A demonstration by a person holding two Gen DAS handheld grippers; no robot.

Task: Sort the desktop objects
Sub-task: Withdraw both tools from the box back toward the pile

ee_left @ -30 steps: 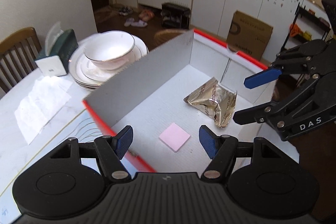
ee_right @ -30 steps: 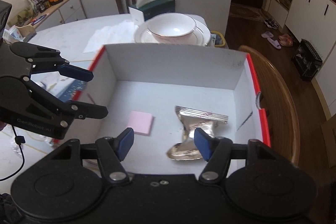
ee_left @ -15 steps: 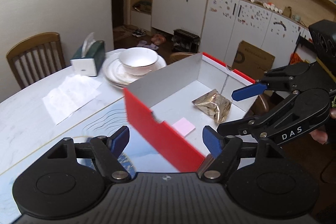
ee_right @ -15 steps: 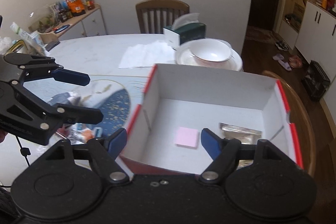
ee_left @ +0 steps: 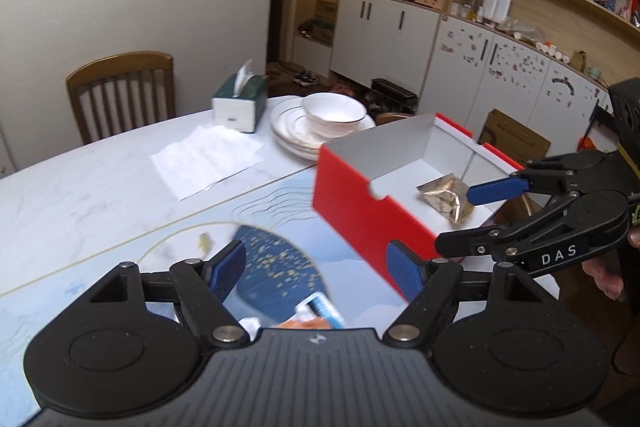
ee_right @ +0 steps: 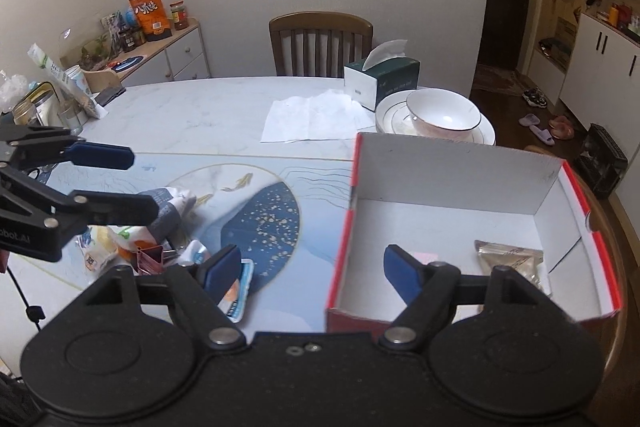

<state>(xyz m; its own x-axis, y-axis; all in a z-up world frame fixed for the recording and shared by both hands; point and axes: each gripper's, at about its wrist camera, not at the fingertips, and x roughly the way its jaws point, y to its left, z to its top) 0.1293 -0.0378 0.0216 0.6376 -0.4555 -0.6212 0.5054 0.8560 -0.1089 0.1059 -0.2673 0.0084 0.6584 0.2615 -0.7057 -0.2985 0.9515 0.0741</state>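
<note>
The red box with white inside walls sits at the right end of the table, partly on the blue patterned mat. Inside it lie a gold foil packet near the box's right wall and a pink pad, the pad mostly hidden behind a fingertip of the right tongs in that view. In the left wrist view the box shows its red outer wall with a notch in its rim, and the packet rests on the box floor.

Left of the box, on the mat, is a heap of small things: soft packets, a dark red binder clip and a blue and orange sachet.

The right tongs hover over the near left corner of the box, fingers spread wide, holding nothing. The left tongs hover over the mat to the left of the box, also spread wide and empty; from the right wrist view they hang over the heap.

Behind the box stand a white bowl on stacked plates, a green tissue box and a loose tissue. A wooden chair stands at the far side of the table.
</note>
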